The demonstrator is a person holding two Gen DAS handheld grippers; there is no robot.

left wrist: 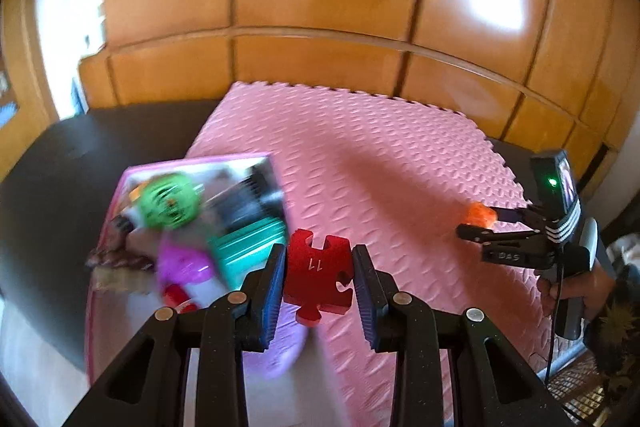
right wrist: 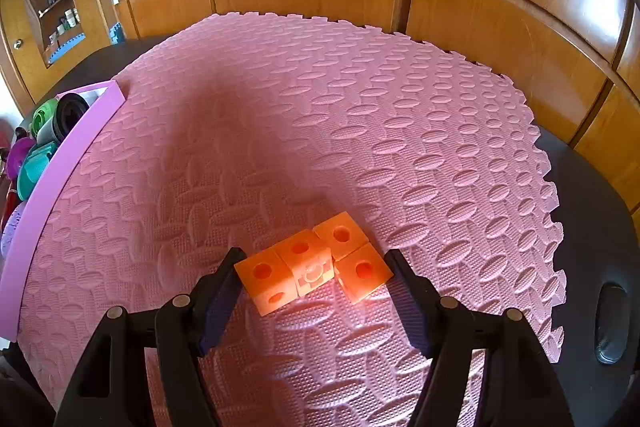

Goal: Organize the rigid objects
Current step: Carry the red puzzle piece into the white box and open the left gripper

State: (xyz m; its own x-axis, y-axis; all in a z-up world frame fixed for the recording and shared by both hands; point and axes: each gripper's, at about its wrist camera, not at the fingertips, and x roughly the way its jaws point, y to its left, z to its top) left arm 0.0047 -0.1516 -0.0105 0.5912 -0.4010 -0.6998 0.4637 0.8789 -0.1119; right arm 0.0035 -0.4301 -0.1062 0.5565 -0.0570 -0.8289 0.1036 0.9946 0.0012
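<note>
The toys in the pink box (left wrist: 120, 187) are smeared by motion blur in the left wrist view, so few can be named. In the right wrist view, the box (right wrist: 68, 163) is cut by the left edge, its contents mostly hidden behind its wall.

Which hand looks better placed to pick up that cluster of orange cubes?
The right. Its gripper hangs just over the orange cubes on the pink foam mat, jaws spread either side. The left gripper is already clamping a red puzzle piece, so it is busy.
</note>
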